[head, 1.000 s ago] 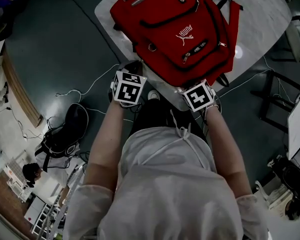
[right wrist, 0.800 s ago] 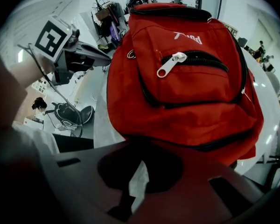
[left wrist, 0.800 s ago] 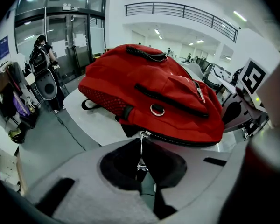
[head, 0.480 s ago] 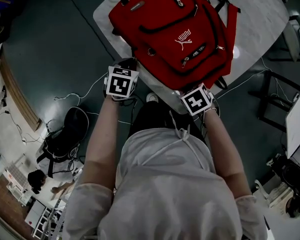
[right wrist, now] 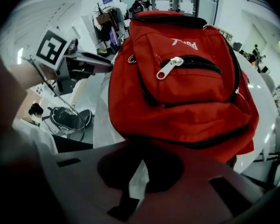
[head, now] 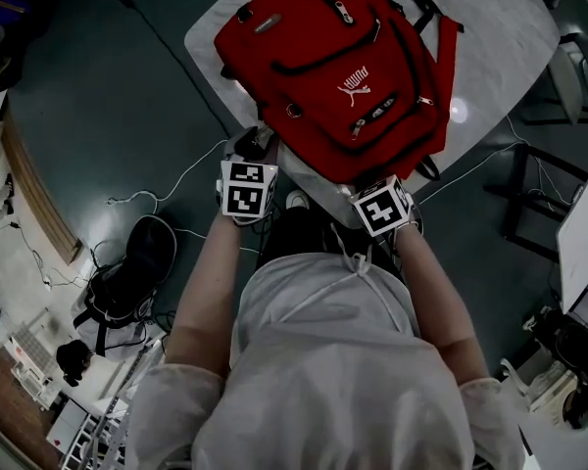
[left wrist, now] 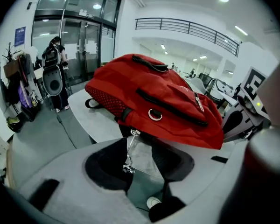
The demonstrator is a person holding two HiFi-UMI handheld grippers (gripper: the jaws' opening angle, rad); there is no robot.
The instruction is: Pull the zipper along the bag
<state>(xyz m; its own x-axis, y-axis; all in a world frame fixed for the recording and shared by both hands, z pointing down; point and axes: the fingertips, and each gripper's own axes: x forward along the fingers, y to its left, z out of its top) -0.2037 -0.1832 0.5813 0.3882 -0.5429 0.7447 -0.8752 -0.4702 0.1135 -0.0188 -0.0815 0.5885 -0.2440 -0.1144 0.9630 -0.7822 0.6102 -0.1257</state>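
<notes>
A red backpack (head: 343, 67) lies on a pale round table (head: 510, 27), its bottom edge toward me. A metal zipper pull (left wrist: 129, 150) dangles from that edge. My left gripper (left wrist: 139, 158) is at the bag's near left corner with its jaws opening. The pull hangs in the gap beside the left pad (left wrist: 105, 168), and the pads do not press on it. My right gripper (right wrist: 141, 164) sits under the bag's near right edge. Its tips meet in shadow, and I cannot tell whether they pinch fabric. A front-pocket zipper pull (right wrist: 169, 67) shows silver.
The table's near edge (head: 314, 179) runs just in front of both grippers. On the floor at left lie a black bag (head: 127, 262) and white cables (head: 176, 179). A dark metal stand (head: 529, 194) is at the right. A person (left wrist: 56, 73) stands far off by glass doors.
The left gripper's marker cube has drawn back a little toward me, away from the bag's corner. The right gripper has kept its place at the bag's near edge.
</notes>
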